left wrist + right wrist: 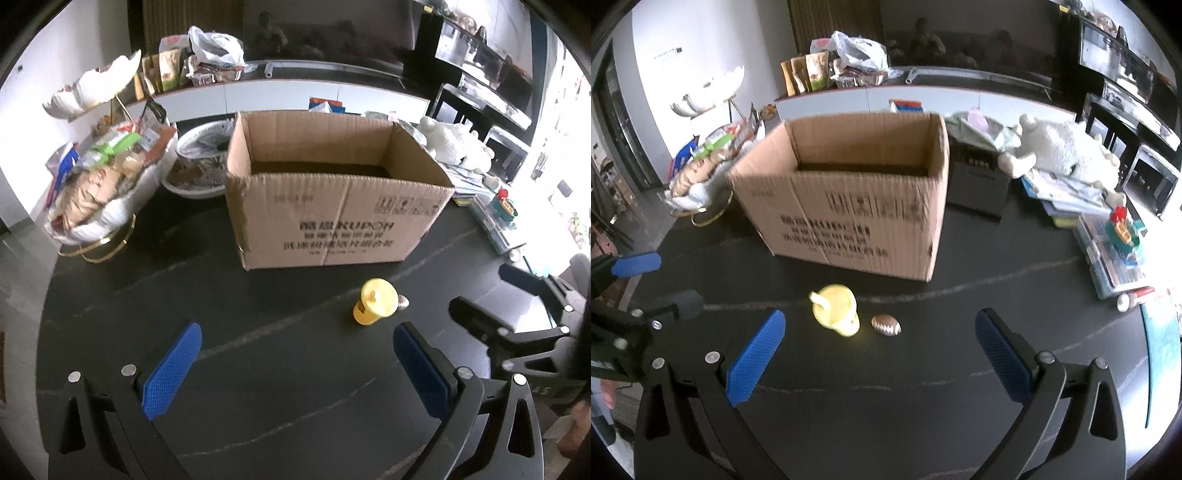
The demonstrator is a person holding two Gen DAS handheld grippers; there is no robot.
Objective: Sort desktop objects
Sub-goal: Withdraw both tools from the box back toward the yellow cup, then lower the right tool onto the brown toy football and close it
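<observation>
Dark table [258,424], seen from both wrist cameras. At its middle stands an open cardboard box [332,206], flaps up or cut off, printed side toward the cameras; only the inner walls and a dark strip low inside show, so whether anything lies in it cannot be told.

Around the box — clutter that appears to be no part of the job: a white basket [107,218] of snacks to the left, a patterned bowl [199,155] behind it, a white plush toy [1067,151] on a pile of books [1067,199] to the right, and clear cases [1108,258] with a small green toy on top.

In front of the box, on bare table, two loose things are left to sort. The yellow cup [838,310] lies near the box's front wall, apart from it; the small brown ball [886,325], shaped like a football, lies just beside the cup on its right, and in the left view only peeps out from behind it.

Left gripper [297,347]: jaws wide, nothing between the blue pads, held short of the cup. Right gripper [879,332]: jaws wide and empty also, with cup and ball lying ahead, between the lines of its fingers.

Progress, as a judgement — neither thing is grasped or boxed; the picking of both, and their dropping into the box, remains to be done.
</observation>
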